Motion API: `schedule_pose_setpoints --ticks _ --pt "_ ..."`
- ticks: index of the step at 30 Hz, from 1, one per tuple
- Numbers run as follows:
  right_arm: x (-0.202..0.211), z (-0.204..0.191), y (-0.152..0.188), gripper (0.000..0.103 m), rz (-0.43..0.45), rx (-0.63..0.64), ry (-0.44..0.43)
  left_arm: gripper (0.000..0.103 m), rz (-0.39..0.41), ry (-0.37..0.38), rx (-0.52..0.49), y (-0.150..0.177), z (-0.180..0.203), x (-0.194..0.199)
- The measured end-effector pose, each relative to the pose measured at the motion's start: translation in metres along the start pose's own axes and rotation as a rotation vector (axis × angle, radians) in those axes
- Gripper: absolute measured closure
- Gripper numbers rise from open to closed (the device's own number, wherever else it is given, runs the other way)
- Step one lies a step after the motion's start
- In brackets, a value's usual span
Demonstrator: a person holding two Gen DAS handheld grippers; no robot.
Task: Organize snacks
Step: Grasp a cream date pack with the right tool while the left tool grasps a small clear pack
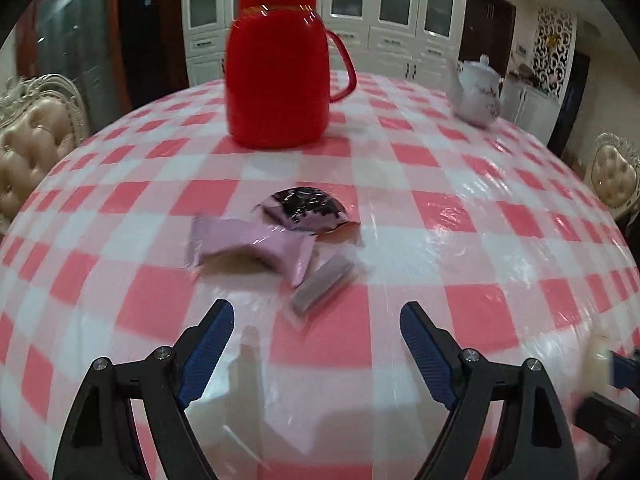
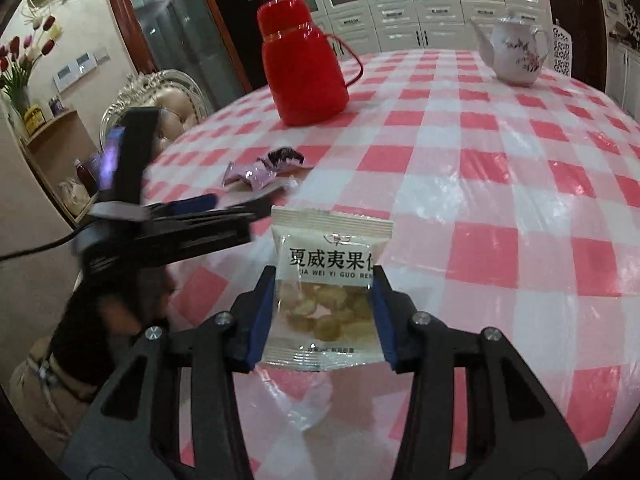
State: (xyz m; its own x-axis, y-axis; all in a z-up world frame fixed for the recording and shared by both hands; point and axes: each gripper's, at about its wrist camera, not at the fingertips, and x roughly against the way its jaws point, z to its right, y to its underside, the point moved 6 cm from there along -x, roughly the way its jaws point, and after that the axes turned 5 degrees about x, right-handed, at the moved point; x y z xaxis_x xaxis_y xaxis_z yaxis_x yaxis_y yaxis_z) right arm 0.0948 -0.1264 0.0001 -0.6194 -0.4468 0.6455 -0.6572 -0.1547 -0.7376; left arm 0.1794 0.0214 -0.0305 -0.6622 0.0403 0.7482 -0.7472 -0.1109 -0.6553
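Note:
My left gripper (image 1: 316, 320) is open and empty just above the checked tablecloth (image 1: 460, 240). A small pile of snacks lies ahead of it: a pink packet (image 1: 252, 246), a dark and pink packet (image 1: 306, 210) behind it, and a thin grey-purple bar (image 1: 322, 284) closest to the fingertips. My right gripper (image 2: 324, 284) is shut on a clear and white packet of macadamia nuts (image 2: 326, 280), held above the table. The same pile (image 2: 264, 170) shows in the right wrist view, with the left gripper (image 2: 176, 224) at the left.
A red thermos jug (image 1: 276, 76) stands at the back of the table, also in the right wrist view (image 2: 304, 64). A white teapot (image 1: 478, 94) stands at the far right (image 2: 516, 50). Padded chairs (image 1: 36, 140) ring the table. White cabinets line the back wall.

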Motion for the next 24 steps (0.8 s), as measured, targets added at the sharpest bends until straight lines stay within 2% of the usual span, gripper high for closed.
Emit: schedule_pose_setpoints --ticks 2,4,5,6,8,10,13,16,20,22,23,24 --pt "0.001 0.005 -0.001 0.053 0.005 -0.012 -0.005 0.017 -0.062 0.014 0.014 -0.001 0.001 -0.016" --pt "-0.002 0.011 -0.001 0.053 -0.009 -0.033 -0.010 0.017 -0.051 0.033 0.005 -0.003 0.005 -0.015" --pt "-0.002 0.014 0.000 0.053 -0.016 -0.039 -0.010 0.021 -0.057 0.099 -0.014 0.000 0.013 -0.012" --pt "-0.003 0.016 0.000 0.053 -0.019 -0.044 -0.012 0.033 -0.071 0.161 -0.037 0.006 0.022 -0.008" --pt "-0.002 0.019 0.001 0.053 -0.022 -0.059 -0.017 0.039 -0.084 0.207 -0.117 0.017 0.039 0.002" --pt "-0.002 0.021 0.001 0.053 -0.024 -0.076 -0.024 0.039 -0.061 0.205 -0.148 0.020 0.045 0.013" --pt "0.000 0.024 0.000 0.053 -0.018 -0.086 -0.025 0.037 -0.047 0.197 -0.084 0.010 0.037 0.014" --pt "0.000 0.026 -0.001 0.052 -0.019 -0.089 -0.022 0.032 -0.064 0.182 0.015 -0.005 0.027 -0.002" --pt "-0.002 0.029 0.000 0.052 -0.029 -0.105 -0.027 0.033 -0.084 0.148 0.001 -0.013 0.040 -0.025" --pt "-0.002 0.030 0.000 0.052 -0.033 -0.106 -0.025 0.045 -0.074 0.116 -0.034 -0.015 0.049 -0.029" --pt "-0.003 0.031 0.000 0.052 -0.036 -0.106 -0.026 0.063 -0.059 0.076 -0.062 -0.015 0.053 -0.030" --pt "-0.003 0.031 0.000 0.052 -0.040 -0.107 -0.028 0.090 -0.050 0.049 -0.084 -0.014 0.054 -0.029"
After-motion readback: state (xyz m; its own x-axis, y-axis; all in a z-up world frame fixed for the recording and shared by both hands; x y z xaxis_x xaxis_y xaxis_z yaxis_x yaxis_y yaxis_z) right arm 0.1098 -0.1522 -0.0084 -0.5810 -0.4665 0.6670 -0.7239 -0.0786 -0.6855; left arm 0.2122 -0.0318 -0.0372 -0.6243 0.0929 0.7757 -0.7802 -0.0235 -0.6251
